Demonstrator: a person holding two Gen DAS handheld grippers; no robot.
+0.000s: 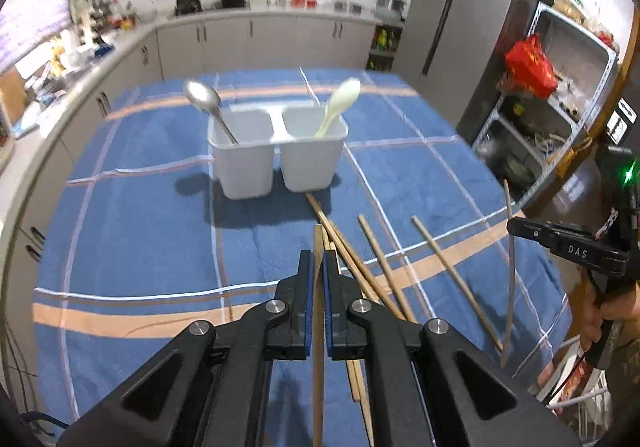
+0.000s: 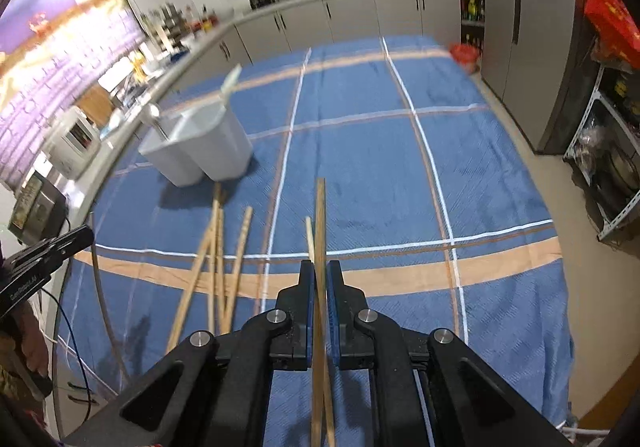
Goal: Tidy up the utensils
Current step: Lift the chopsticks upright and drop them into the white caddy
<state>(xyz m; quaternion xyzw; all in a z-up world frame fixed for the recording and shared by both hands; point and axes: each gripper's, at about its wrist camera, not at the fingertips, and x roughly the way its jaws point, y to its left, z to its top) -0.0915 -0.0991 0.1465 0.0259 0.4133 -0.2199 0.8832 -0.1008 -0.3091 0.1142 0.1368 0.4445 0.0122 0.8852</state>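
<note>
Two bins [image 1: 276,151], joined, stand on the blue cloth [image 1: 140,227]; one holds a metal spoon [image 1: 208,103], the other a pale spoon [image 1: 338,105]. Loose chopsticks [image 1: 384,267] lie on the cloth just before them. Left gripper [image 1: 318,267] clenches one chopstick [image 1: 318,367]; right gripper [image 2: 319,279] clenches another stick [image 2: 320,215].
</note>
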